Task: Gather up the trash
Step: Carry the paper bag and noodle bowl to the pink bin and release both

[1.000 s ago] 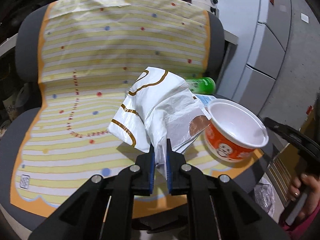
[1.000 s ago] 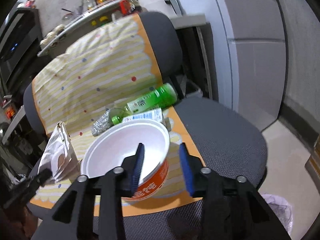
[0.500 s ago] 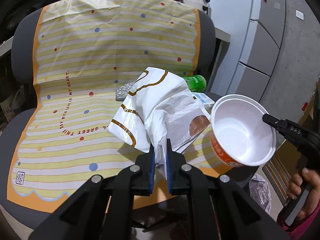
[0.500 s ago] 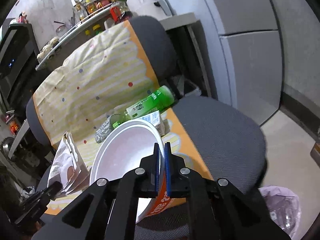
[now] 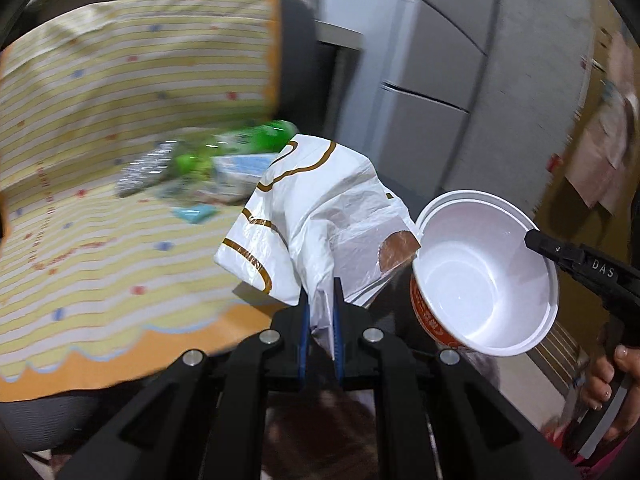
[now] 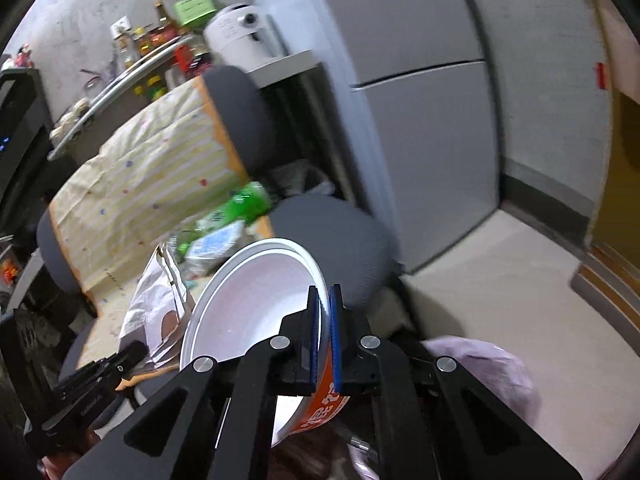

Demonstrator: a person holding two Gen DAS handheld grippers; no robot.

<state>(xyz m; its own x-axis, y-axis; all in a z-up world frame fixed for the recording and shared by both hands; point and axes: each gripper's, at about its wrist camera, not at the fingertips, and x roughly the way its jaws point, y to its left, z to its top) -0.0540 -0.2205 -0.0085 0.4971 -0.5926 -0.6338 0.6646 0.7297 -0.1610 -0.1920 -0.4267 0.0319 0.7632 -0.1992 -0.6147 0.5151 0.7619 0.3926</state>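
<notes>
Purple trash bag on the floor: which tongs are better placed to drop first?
Right, probably. In the right wrist view the purple trash bag lies just beyond the right tongs, which pinch the noodle cup by its rim. The left tongs hold the white plastic bag near the chair.

- The noodle cup (image 6: pixel 256 304), lifted off the chair's cloth (image 5: pixel 100 216), now hangs beyond the seat's front edge.
- The plastic bag (image 5: pixel 320 216) has cleared the cloth's front-right corner too.
</notes>
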